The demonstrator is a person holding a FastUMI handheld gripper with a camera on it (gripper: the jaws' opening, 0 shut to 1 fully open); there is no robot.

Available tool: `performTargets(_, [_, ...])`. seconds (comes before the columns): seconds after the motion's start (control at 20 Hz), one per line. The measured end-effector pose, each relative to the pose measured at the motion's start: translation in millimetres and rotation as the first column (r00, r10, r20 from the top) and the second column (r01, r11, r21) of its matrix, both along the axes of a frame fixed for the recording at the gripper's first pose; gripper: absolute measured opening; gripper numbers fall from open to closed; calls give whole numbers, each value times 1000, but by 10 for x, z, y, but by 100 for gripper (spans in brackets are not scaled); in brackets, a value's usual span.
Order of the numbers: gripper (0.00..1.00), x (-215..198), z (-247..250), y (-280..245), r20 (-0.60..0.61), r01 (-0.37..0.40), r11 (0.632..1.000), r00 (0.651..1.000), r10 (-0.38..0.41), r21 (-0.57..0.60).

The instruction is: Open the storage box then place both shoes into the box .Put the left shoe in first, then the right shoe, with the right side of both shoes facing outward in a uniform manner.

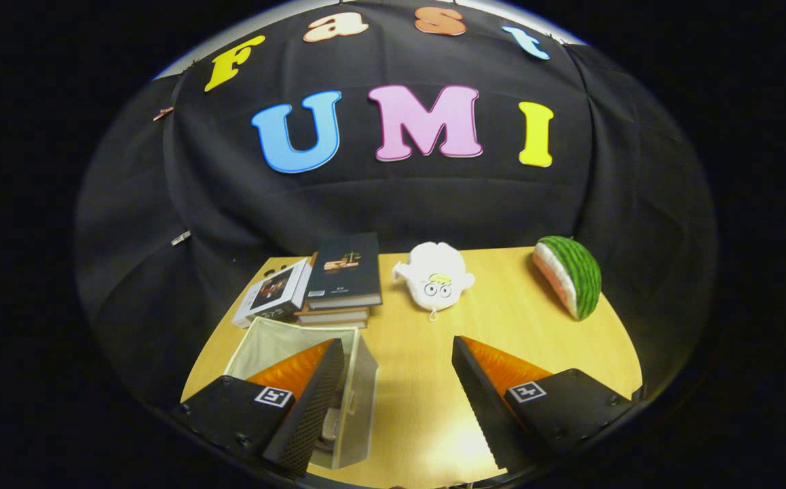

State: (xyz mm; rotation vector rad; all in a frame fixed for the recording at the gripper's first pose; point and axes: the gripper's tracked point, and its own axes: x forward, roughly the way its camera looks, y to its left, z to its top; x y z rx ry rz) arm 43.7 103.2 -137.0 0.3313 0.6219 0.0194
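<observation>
Tongs (398, 380) spread wide and empty above the wooden tabletop (427, 407); open grey fabric storage box (359, 380) lies beneath their left finger.

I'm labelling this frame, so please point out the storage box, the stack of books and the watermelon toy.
storage box (364, 380): gripper view, its grey right outer wall.
stack of books (347, 270): gripper view, the top book's dark cover.
watermelon toy (579, 272): gripper view, its green striped rind.

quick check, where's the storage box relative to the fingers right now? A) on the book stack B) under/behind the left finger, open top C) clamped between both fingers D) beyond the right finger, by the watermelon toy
B: the storage box sits open-topped behind the left finger, with the gripper open over bare table.
</observation>
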Motion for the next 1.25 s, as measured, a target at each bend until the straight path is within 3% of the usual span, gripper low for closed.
performTargets(0.65, [98,-252,726,-1498,240,146,986,963,-122,-86])
performTargets(1.25, [98,-570,872,-1997,296,228,962,939,-176,-153])
